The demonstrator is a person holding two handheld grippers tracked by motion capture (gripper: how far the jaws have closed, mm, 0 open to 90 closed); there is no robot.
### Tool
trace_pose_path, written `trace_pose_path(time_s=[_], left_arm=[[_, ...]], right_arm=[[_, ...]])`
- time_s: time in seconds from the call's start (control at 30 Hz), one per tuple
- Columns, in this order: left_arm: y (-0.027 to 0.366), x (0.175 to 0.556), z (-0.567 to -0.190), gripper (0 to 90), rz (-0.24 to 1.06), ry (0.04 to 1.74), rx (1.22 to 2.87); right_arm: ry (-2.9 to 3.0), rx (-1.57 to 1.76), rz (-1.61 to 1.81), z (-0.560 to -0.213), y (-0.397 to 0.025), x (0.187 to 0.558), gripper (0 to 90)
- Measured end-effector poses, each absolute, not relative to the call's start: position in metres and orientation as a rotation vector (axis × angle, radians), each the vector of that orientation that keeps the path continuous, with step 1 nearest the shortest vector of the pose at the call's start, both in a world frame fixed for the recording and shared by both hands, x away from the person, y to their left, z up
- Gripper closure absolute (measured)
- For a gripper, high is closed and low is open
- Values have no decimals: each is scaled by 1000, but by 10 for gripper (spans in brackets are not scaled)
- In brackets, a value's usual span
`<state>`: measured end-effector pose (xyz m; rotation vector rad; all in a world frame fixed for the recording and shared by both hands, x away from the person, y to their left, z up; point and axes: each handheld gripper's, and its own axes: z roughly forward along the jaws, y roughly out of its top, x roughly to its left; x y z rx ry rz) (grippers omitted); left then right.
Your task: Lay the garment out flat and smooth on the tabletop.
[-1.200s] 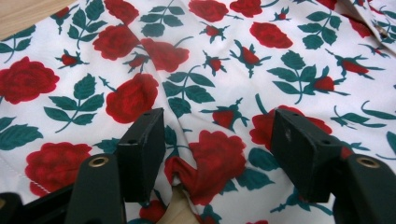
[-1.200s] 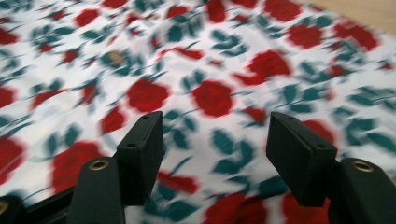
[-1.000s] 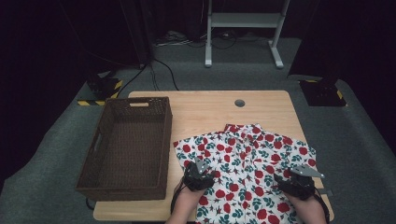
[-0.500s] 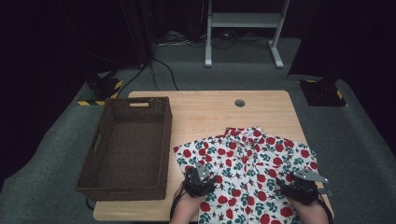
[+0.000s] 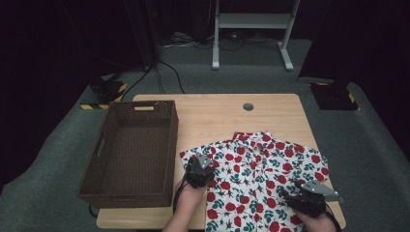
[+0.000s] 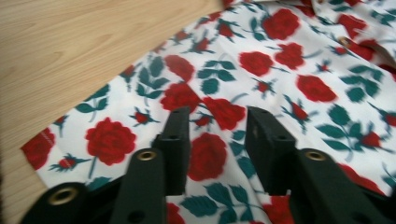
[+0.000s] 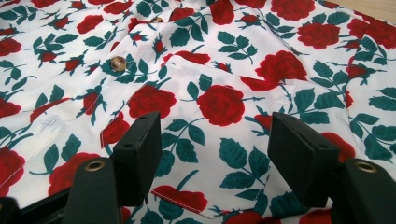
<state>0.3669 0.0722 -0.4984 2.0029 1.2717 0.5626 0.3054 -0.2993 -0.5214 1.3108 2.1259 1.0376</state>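
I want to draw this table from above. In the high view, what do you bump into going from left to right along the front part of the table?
Brown woven basket → left gripper over the rose-print shirt → right gripper, also over the shirt → bare edge of the wooden table.

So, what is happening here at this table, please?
A person is working on a rose-print shirt spread flat on the wooden table, holding a gripper in each hand. The left gripper is over the shirt's left part near the sleeve, jaws open with cloth showing between them. The right gripper is over the front near a button, jaws also open. Neither has gripped the cloth. A woven basket stands at the left, nothing in it.
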Motion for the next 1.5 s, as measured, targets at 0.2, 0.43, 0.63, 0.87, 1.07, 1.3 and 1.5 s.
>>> trace_pose_path(time_s=[0.2, 0.43, 0.63, 0.87, 1.07, 1.3, 1.5], left_arm=[[78, 383, -506, 826, 651, 1403, 2011], [85, 393, -520, 728, 751, 1487, 2035], [89, 395, -525, 489, 785, 1533, 2009], [91, 399, -527, 213, 726, 1577, 1980], [89, 402, -530, 154, 596, 1593, 1934], [87, 397, -528, 375, 569, 1532, 1927], [93, 394, -527, 636, 529, 1561, 1862]], right_arm=[[2141, 1313, 1039, -525, -298, 307, 353], [2134, 1335, 1059, -525, -300, 308, 355], [2137, 1343, 1059, -525, -300, 308, 356], [2150, 1334, 1054, -526, -299, 308, 355], [2149, 1337, 1056, -526, -299, 308, 355], [2152, 1336, 1056, -526, -299, 308, 356], [2154, 1340, 1053, -526, -298, 308, 356]])
